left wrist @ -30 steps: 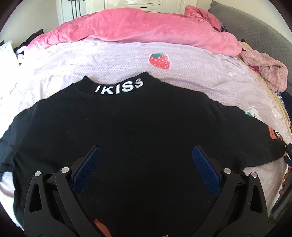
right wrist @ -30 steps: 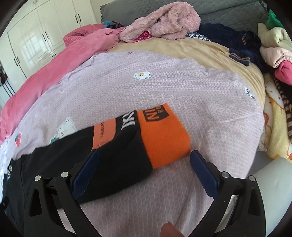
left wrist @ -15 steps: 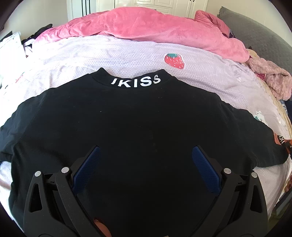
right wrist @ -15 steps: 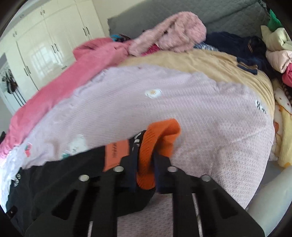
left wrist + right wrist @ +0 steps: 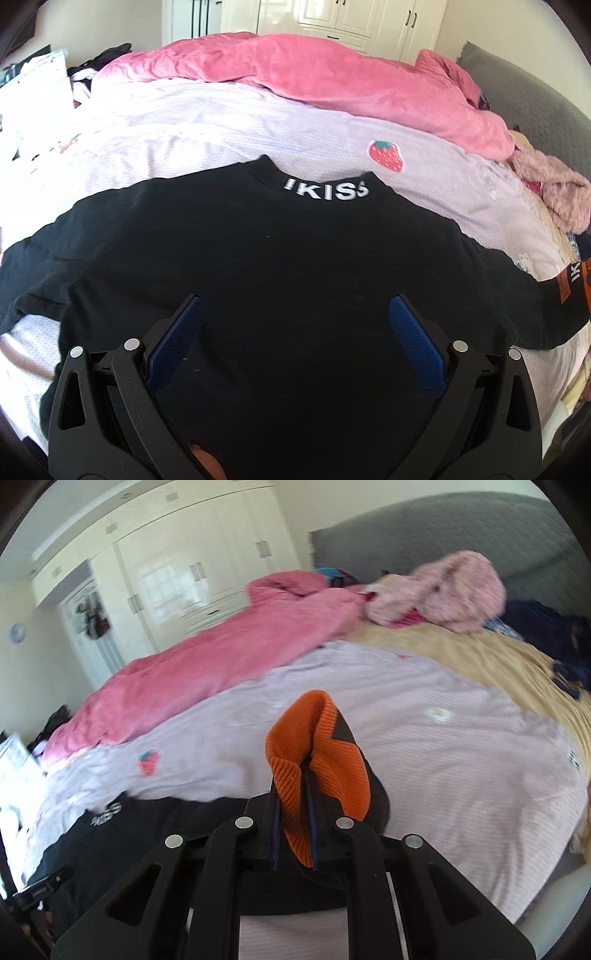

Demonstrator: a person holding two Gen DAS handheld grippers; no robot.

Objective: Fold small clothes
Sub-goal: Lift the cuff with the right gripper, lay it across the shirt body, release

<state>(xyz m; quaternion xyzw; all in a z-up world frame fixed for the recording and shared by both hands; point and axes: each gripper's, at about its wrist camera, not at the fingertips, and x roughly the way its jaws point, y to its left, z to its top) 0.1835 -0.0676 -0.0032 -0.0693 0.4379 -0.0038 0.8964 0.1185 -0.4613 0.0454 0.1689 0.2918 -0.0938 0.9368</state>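
Note:
A black sweatshirt [image 5: 288, 266] with white "IKISS" lettering on its collar lies flat, back up, on a lilac bedspread [image 5: 229, 133]. My left gripper [image 5: 294, 314] is open and empty, hovering over the shirt's lower back. The shirt's right sleeve ends in an orange ribbed cuff [image 5: 314, 749]. My right gripper [image 5: 293, 823] is shut on this orange cuff and holds it lifted off the bed. The shirt body shows at lower left in the right wrist view [image 5: 122, 834]. The cuff also shows at the far right in the left wrist view [image 5: 581, 284].
A pink quilt [image 5: 332, 81] lies along the far side of the bed. A fluffy pink garment [image 5: 454, 590] and dark clothes [image 5: 546, 627] lie by the grey headboard [image 5: 461, 528]. A yellow blanket [image 5: 480, 653] borders the bedspread. White wardrobes [image 5: 177, 565] stand behind.
My right gripper closed on the orange cuff and lifted it up off the bedspread. My left gripper stayed open and drifted slightly over the shirt.

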